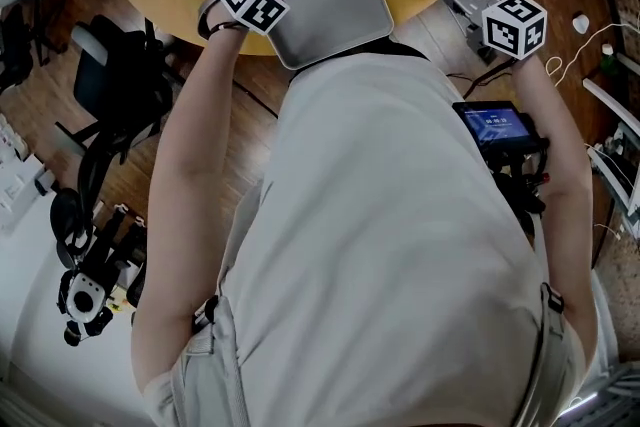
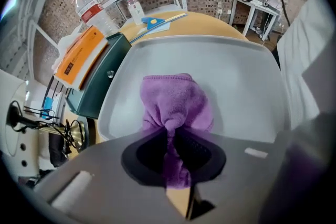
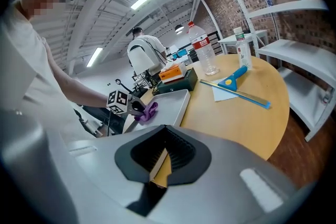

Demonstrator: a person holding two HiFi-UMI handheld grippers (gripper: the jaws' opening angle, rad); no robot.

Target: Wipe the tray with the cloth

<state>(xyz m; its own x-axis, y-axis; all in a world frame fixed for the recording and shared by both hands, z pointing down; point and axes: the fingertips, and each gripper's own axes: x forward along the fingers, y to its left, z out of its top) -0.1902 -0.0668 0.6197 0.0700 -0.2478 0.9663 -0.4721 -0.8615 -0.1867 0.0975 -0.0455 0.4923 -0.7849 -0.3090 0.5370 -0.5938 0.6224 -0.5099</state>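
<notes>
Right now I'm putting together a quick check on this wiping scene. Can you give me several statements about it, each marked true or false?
1. The left gripper is clamped on the purple cloth. True.
2. The cloth lies on the bare wooden table, beside the grey tray. False: it rests on the tray's floor.
3. The right gripper holds the water bottle. False: nothing is between its jaws, and the bottle stands on the table.
4. An orange book lies on the dark green box beside the tray. True.
</notes>
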